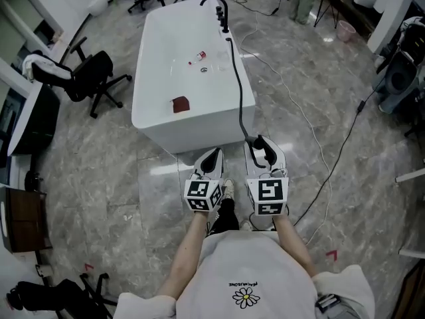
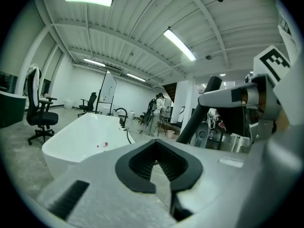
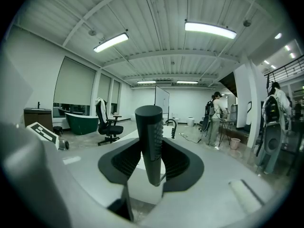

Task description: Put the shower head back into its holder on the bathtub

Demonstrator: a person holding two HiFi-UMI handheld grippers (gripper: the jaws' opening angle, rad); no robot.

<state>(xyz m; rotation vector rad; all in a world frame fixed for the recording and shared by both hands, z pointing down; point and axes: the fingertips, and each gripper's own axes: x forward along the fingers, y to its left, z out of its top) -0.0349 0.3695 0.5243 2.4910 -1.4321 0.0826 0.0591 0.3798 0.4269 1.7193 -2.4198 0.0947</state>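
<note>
The white bathtub [image 1: 159, 121] stands just ahead of me, with a black faucet [image 1: 217, 6] at its far right corner. A black hose [image 1: 240, 92] runs along the right rim down to the black shower head [image 1: 263, 149]. My right gripper [image 1: 265, 154] is shut on the shower head, which stands upright between the pads in the right gripper view [image 3: 151, 137]. My left gripper [image 1: 210, 161] hangs beside it at the tub's near end, shut and empty; its dark pads [image 2: 142, 167] meet in the left gripper view. There the tub [image 2: 71, 144] lies ahead to the left.
A dark red object [image 1: 180, 104] and a small red-and-white item [image 1: 197, 59] lie in the tub. Black office chairs [image 1: 89, 78] stand to the left. Cables [image 1: 319, 145] cross the marble floor on the right, near a pink bucket [image 1: 345, 30]. A person [image 3: 216, 115] stands far off.
</note>
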